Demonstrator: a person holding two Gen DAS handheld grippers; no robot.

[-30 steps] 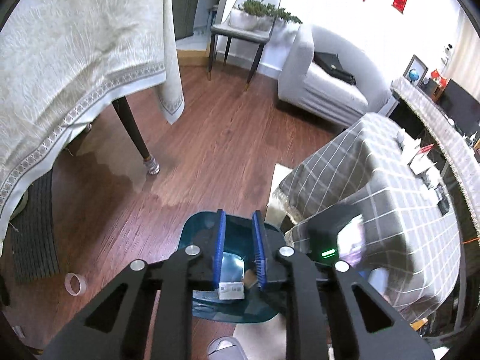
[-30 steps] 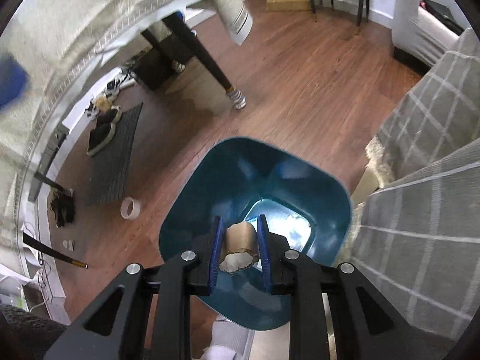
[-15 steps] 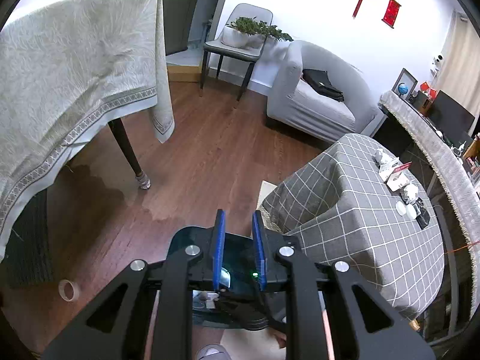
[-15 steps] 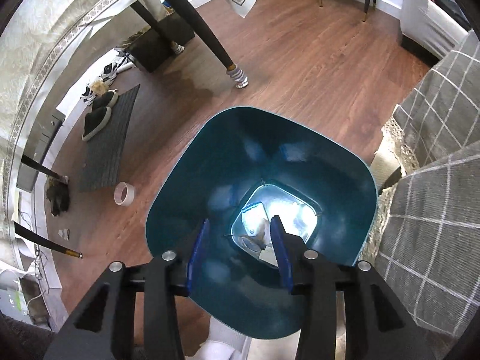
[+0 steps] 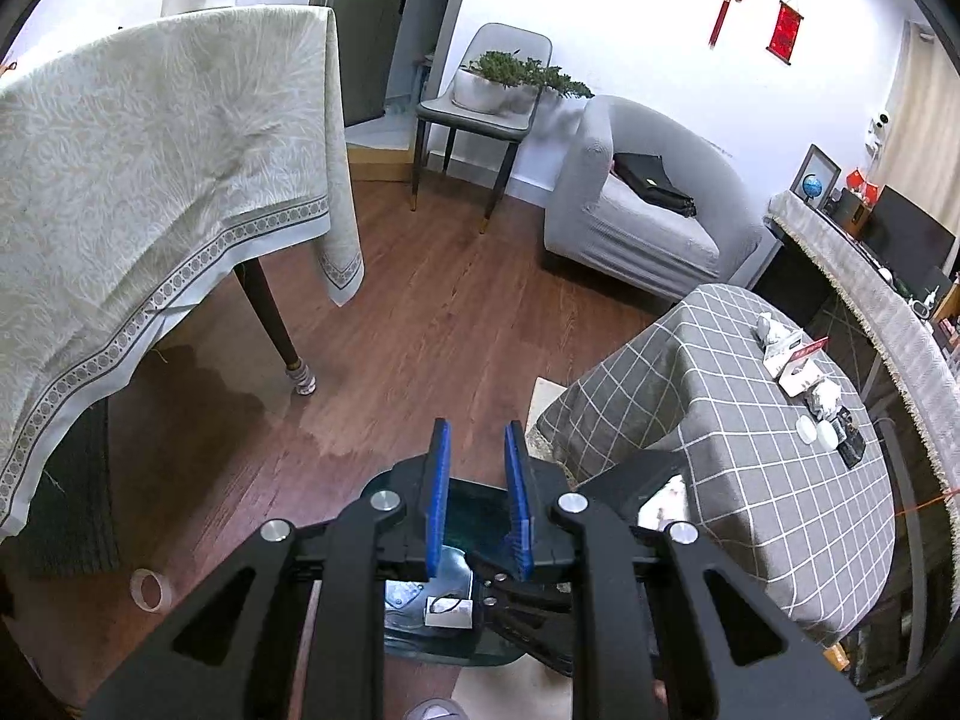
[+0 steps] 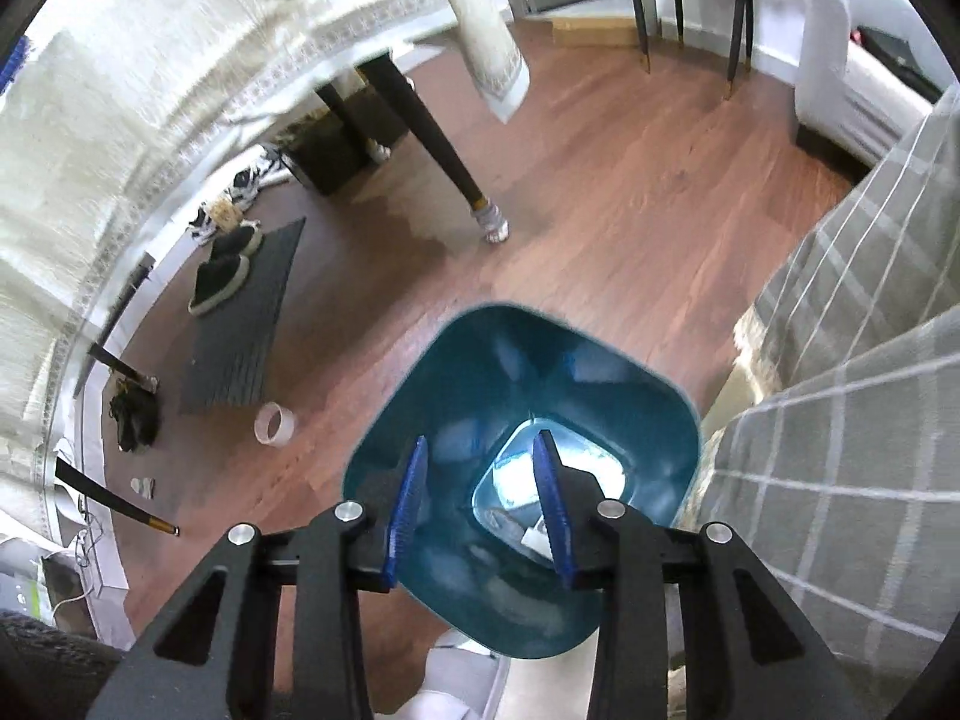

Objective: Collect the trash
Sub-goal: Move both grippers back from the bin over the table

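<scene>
A teal bin (image 6: 522,372) stands on the wooden floor, with white paper scraps (image 6: 531,534) on its bottom. My right gripper (image 6: 480,441) hangs over the bin's mouth. Its jaws are closing and nothing is between its blue pads (image 6: 408,504). In the left wrist view the bin (image 5: 474,501) shows between the fingers of my left gripper (image 5: 477,438), which is narrowly open and empty, above and behind the bin. A white scrap (image 5: 447,612) lies inside. Crumpled paper (image 5: 771,327) and small boxes (image 5: 798,363) sit on the grey checked table (image 5: 720,420).
A tape roll (image 6: 275,425) lies on the floor left of the bin. A cream-clothed table (image 5: 150,180) with a dark leg (image 6: 444,150) stands to the left. Shoes (image 6: 219,279) on a mat, a grey sofa (image 5: 642,210) and a chair (image 5: 480,108) lie beyond.
The right gripper let a cardboard roll go into the bin, opened and rose. The left gripper rose too, so less of the bin shows between its fingers.
</scene>
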